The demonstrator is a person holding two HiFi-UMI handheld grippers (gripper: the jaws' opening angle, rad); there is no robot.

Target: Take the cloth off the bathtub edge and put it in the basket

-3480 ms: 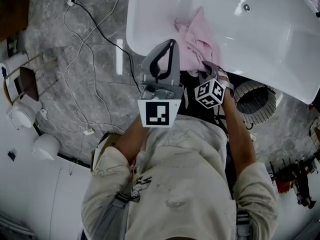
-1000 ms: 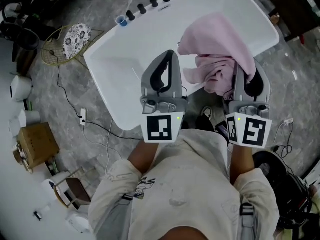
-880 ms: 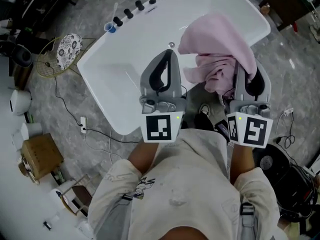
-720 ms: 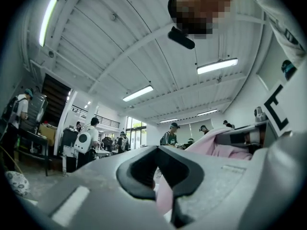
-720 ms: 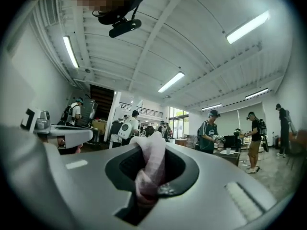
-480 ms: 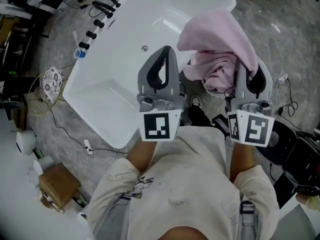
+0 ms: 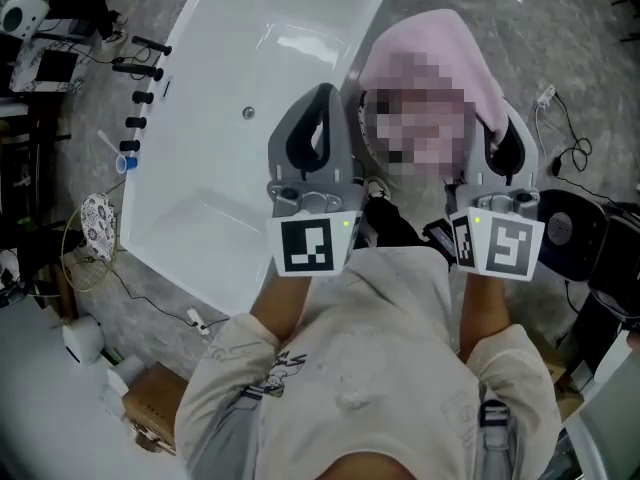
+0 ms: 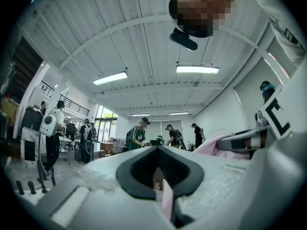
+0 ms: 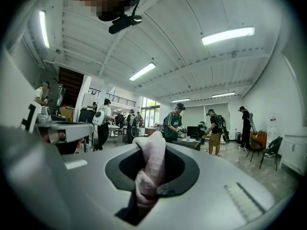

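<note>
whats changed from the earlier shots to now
The cloth has come off the bathtub edge and is now held up in front of the person. The left gripper and right gripper are both shut on it. The tub has swung to the view's left. Over the last second both grips stayed the same.

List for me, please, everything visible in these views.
bathtub: one, white, upper left in the head view.
cloth: one, pink, held up right of the bathtub.
knobs: several, black, in a row left of the bathtub.
cup: one, blue, by the knobs.
cardboard box: one, brown, lower left.
people: several, mostly dark clothes, far back in both gripper views.
ceiling lights: several, white, overhead.
left gripper: one, grey, shut on a cloth edge.
right gripper: one, grey, shut on bunched cloth.
person's top: one, cream, bottom of the head view.
</note>
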